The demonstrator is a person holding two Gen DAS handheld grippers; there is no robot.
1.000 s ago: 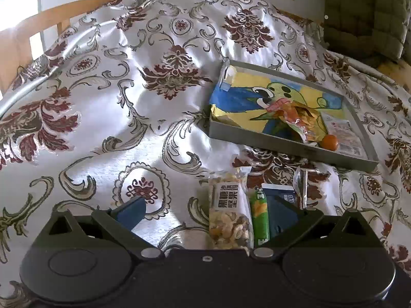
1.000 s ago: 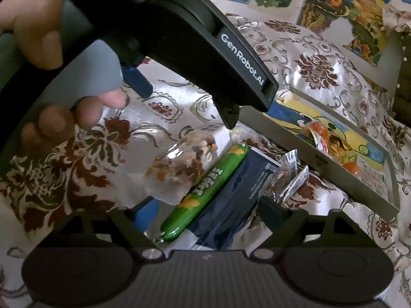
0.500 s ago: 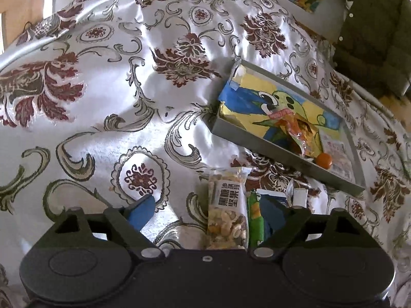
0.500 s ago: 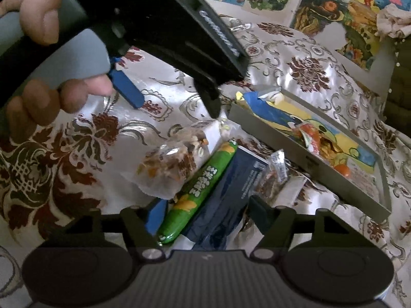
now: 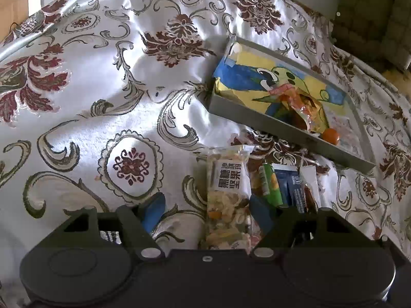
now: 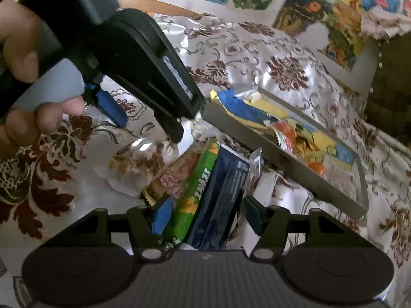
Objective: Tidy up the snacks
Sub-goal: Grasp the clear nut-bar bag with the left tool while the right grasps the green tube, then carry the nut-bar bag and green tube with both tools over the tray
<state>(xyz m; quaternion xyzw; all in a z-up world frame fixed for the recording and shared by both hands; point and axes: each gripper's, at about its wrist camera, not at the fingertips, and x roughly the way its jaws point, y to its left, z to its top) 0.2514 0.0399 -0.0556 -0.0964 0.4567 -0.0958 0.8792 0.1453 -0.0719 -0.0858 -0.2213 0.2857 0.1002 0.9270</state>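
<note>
Left wrist view: we are closing the left gripper (image 5: 206, 209) around the clear packet of mixed nuts (image 5: 227, 197), and its blue fingers (image 5: 153, 211) are standing about half open, one on bare cloth, the other just beside the packet's right edge, neither pressing yet. In the right wrist view we are also narrowing the right gripper (image 6: 205, 213), whose fingers (image 6: 162, 211) are straddling both the green snack stick (image 6: 196, 192) and the dark blue packet (image 6: 222, 197); its left pad looks to be right against the green stick, though we cannot tell whether it is pressing. The danger we are judging here is a double catch: the right gripper may be pinching two snacks together and dropping one on the lift. On the left, the inner finger is sitting so near the green stick that it may be dragging it along, or crushing the nuts. All the loose snacks are lying on the patterned tablecloth (image 5: 102, 77) covering the desk, just beside the grey tray (image 5: 282, 134), which is already holding an orange wrapper (image 5: 303, 107). The two grippers are working near each other, so they may be colliding.
</note>
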